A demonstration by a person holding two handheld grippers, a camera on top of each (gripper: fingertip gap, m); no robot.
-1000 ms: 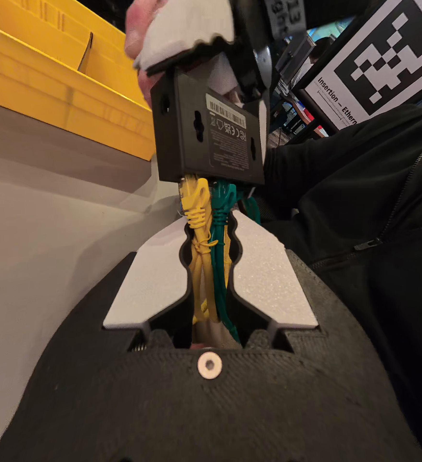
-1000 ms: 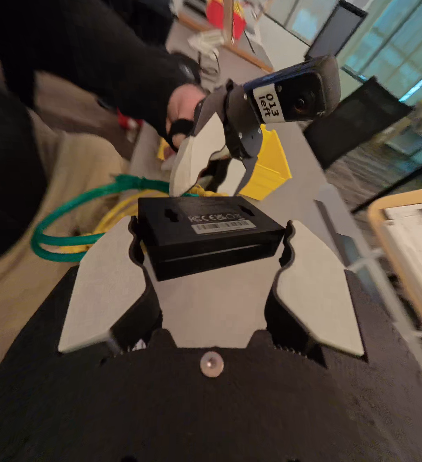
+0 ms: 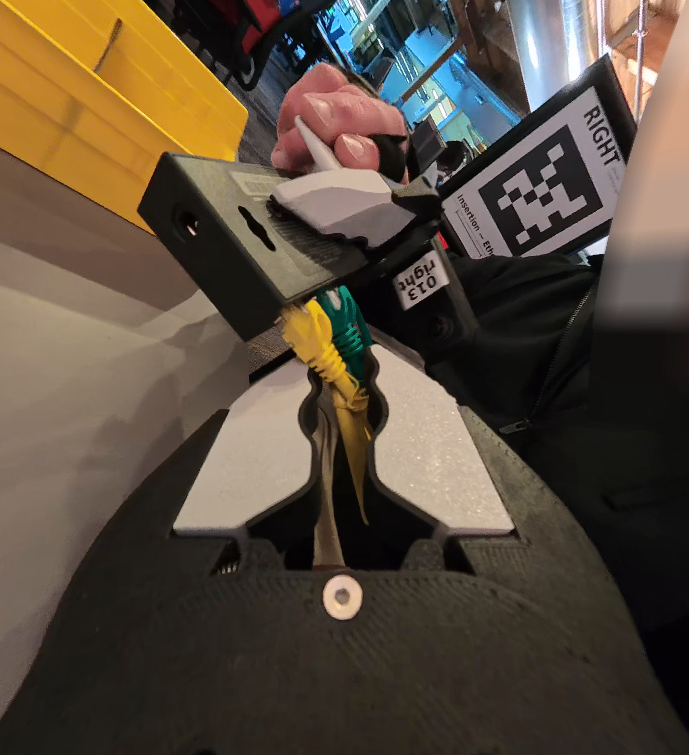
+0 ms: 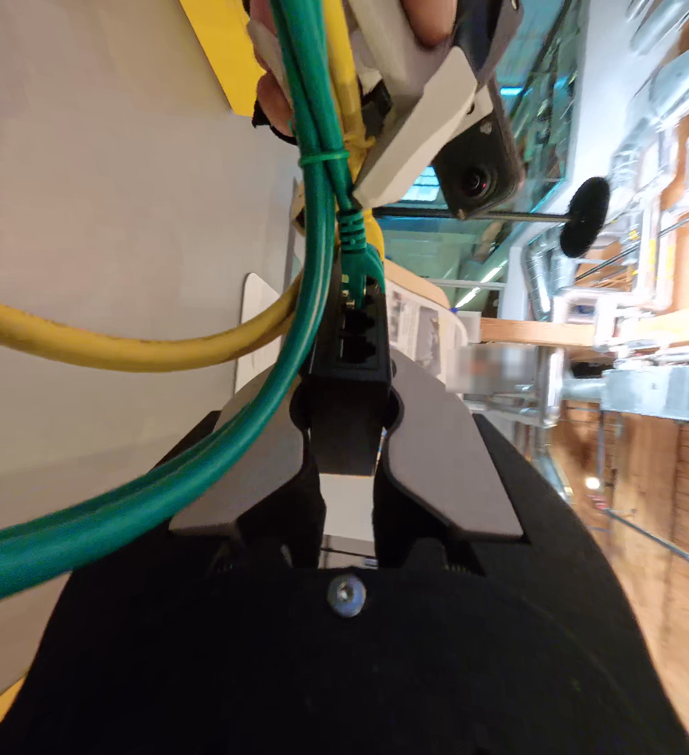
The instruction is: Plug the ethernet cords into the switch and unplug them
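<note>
The black switch (image 3: pixel 228 249) is held up off the table, tilted, with its labelled underside showing. A yellow cord plug (image 3: pixel 310 331) and a green cord plug (image 3: pixel 347 322) sit in its ports. My left gripper (image 3: pixel 343 380) is shut on both cords just below the plugs. My right gripper (image 3: pixel 334 208) shows farther off, with one white finger flat on the switch's underside. In the right wrist view, my right gripper (image 4: pixel 345 392) is shut on the switch (image 4: pixel 347 425) across its thin faces. The green cord (image 4: pixel 318 286) and yellow cord (image 4: pixel 130 347) loop to the left. The left gripper (image 4: pixel 416 135) holds them above.
A yellow bin (image 3: pixel 89 94) stands on the grey table (image 3: pixel 69 367) at the left. A black stand with a checkered marker sign (image 3: pixel 539 196) is at the right, above a person's black jacket (image 3: pixel 580 367). Papers on a wooden tray (image 4: pixel 416 327) lie beyond the switch.
The switch has swung and tilted to the left in the left wrist view. The right wrist view has rolled about a quarter turn, and its fingers now stand closer together on the switch.
</note>
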